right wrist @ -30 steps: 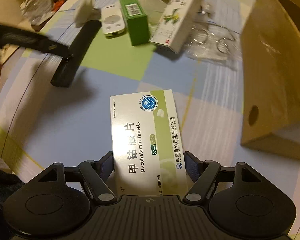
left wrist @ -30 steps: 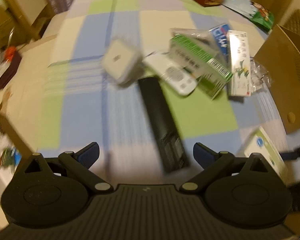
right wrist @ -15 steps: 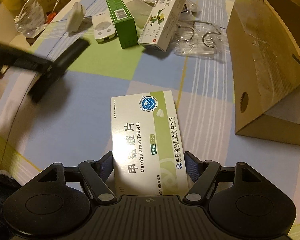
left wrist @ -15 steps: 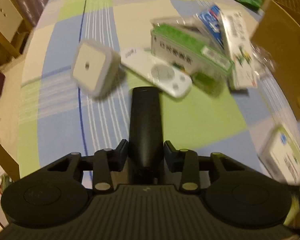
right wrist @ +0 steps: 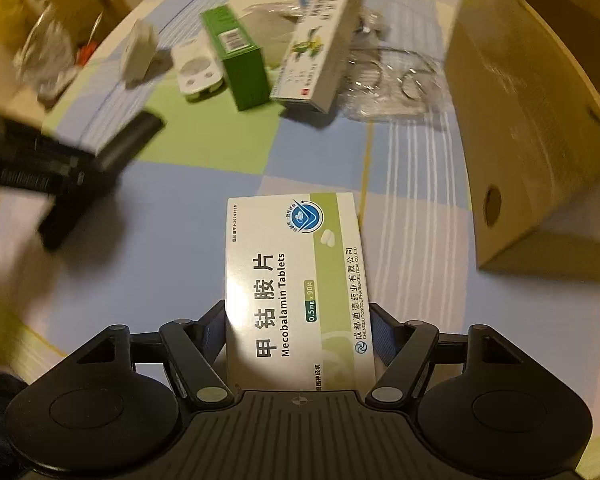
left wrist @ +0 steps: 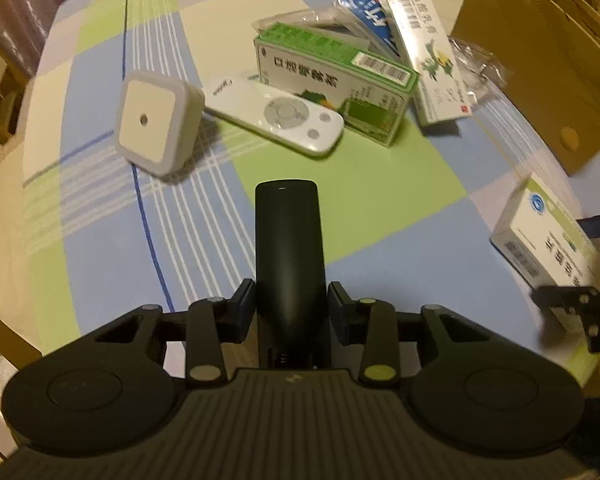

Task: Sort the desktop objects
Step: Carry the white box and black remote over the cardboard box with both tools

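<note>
My left gripper (left wrist: 291,312) is shut on a long black remote (left wrist: 289,248), which points forward above the checked tablecloth. My right gripper (right wrist: 298,330) is shut on a white-and-green Mecobalamin tablet box (right wrist: 296,276), held above the cloth; that box (left wrist: 548,240) also shows at the right edge of the left wrist view. Ahead lie a white square night light (left wrist: 154,124), a white remote (left wrist: 276,114), a green medicine box (left wrist: 332,80) and a long white medicine box (left wrist: 428,52). The black remote (right wrist: 116,156) and left gripper appear blurred at the left of the right wrist view.
A brown cardboard box (right wrist: 528,128) with a round hole stands at the right. Clear plastic packaging with metal rings (right wrist: 392,84) lies beside the long white box. A blue packet (left wrist: 366,4) leans behind the green box. Clutter and bags (right wrist: 52,52) sit past the table's left edge.
My left gripper has gone from open over the black remote to shut on it and has lifted it. The right gripper keeps the tablet box and has shifted slightly.
</note>
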`<state>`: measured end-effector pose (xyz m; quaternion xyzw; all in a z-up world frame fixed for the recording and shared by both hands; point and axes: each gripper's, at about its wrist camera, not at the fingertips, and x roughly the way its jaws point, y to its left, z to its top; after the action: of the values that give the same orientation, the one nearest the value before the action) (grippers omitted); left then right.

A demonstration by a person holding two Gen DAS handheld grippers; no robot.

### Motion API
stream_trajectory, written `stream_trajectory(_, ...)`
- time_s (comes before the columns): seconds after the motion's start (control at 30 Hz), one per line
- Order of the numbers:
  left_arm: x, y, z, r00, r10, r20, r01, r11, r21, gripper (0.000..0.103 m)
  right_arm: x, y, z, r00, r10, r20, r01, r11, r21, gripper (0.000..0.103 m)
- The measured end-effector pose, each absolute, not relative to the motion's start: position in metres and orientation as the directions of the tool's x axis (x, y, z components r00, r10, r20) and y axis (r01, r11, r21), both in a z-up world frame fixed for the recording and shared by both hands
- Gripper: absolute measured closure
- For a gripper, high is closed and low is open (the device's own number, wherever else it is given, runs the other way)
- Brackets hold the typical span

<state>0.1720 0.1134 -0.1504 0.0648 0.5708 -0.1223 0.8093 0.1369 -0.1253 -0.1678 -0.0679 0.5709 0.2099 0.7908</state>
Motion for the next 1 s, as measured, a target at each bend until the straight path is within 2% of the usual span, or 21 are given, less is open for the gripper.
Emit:
stream_trajectory(0.07,0.167,0.117,-0.146,0.311,-0.157,-0.937,0.274,0.959,-0.07,0.07,0.136,-0.13,-0.161,0.264,0.29,-0.92,-0.386,0.906,0.175,0.033)
stream_trajectory(0.53,0.157,0.105,-0.068,0.438,-0.263,-0.86,0.349,0.931,-0.108,0.07,0.129,-0.145,-0.098,0.346,0.462,-0.817,-0.361,0.869,0.338,0.033)
stream_trajectory(1.0,0.174,0.025,-0.012,0.541,-0.303,-0.785,0.326,0.935,-0.136,0.07,0.18,-0.238,-0.023,0.433,0.555,-0.71,-0.442,0.818,0.369,0.033)
